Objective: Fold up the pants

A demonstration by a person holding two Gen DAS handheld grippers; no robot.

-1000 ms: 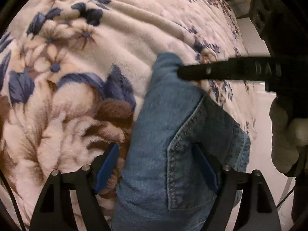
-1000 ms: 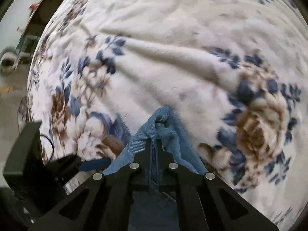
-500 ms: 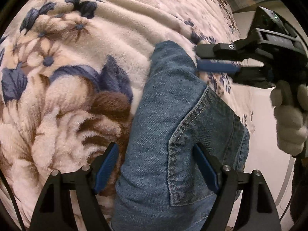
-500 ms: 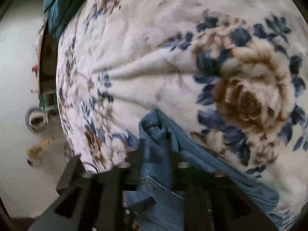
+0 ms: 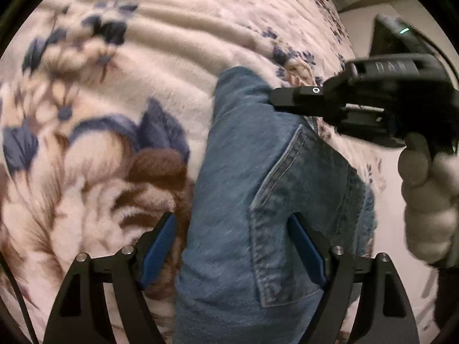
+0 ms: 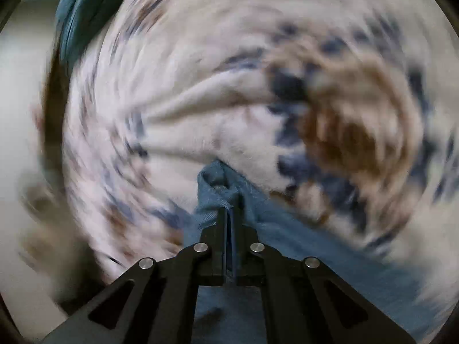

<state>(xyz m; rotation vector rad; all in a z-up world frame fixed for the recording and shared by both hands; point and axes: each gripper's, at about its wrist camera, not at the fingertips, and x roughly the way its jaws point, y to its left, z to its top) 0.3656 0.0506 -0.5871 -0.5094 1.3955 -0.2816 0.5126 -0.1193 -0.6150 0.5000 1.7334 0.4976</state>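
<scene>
On fleecy floral blanket (image 5: 120, 149), folded denim pants (image 5: 241, 200)

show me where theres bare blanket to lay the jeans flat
Free: the floral fleece blanket left of and beyond the blue denim jeans. Crowded: the right side, where the right claw pinches the denim by the blanket's edge.

A: In the right wrist view the floral blanket (image 6: 200, 109) is smeared by motion; the teal thing (image 6: 74, 14) at the top left I cannot identify.

B: In the left wrist view the jeans (image 5: 243, 200) are cut by the bottom edge; the gloved hand (image 5: 427, 200) is cut at right.
</scene>
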